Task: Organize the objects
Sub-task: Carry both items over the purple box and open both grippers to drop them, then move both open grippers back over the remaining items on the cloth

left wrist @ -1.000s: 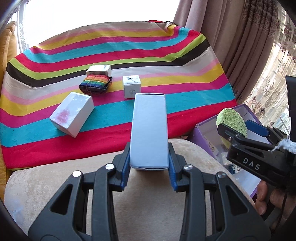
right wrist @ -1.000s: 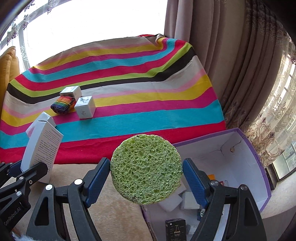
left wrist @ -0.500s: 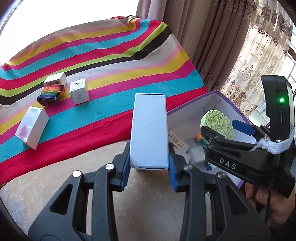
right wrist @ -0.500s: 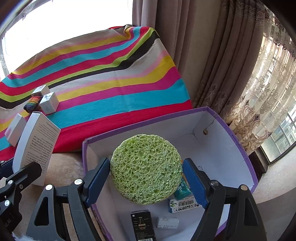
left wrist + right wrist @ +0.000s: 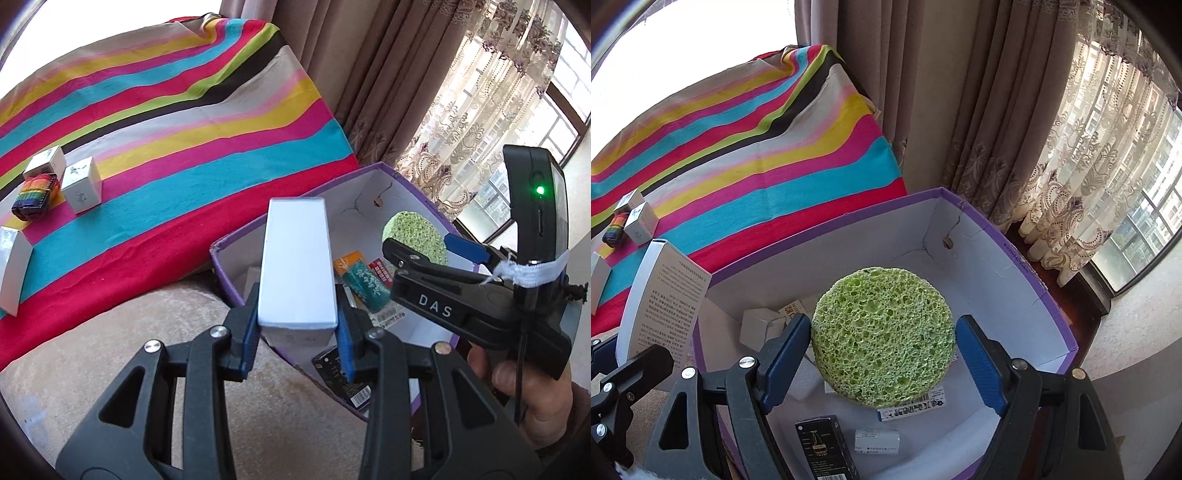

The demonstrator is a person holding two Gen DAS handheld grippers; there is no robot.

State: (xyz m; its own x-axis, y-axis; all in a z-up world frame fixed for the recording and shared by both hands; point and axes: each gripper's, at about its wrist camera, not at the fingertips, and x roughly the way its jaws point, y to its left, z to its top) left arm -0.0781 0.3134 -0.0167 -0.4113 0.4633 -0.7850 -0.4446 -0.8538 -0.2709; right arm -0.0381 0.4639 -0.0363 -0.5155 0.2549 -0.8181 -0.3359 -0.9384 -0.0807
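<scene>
Left gripper (image 5: 297, 334): clamped on tall white carton (image 5: 297, 266), at purple box's (image 5: 1015, 251) near rim.
Right gripper (image 5: 882, 354): pads gripping round green sponge (image 5: 882, 334) above box interior.

Setting: a home, probably a living room. Evidence: floor-length brown curtains (image 5: 923, 92), embroidered lace sheers (image 5: 1108, 155) over a window, a striped blanket (image 5: 166, 129) draped over beige upholstered seating (image 5: 92, 350).

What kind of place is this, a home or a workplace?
Most likely a home room by a window: long brown curtains with lace sheers, a striped cloth over soft furniture, and a purple storage box of household items.
</scene>
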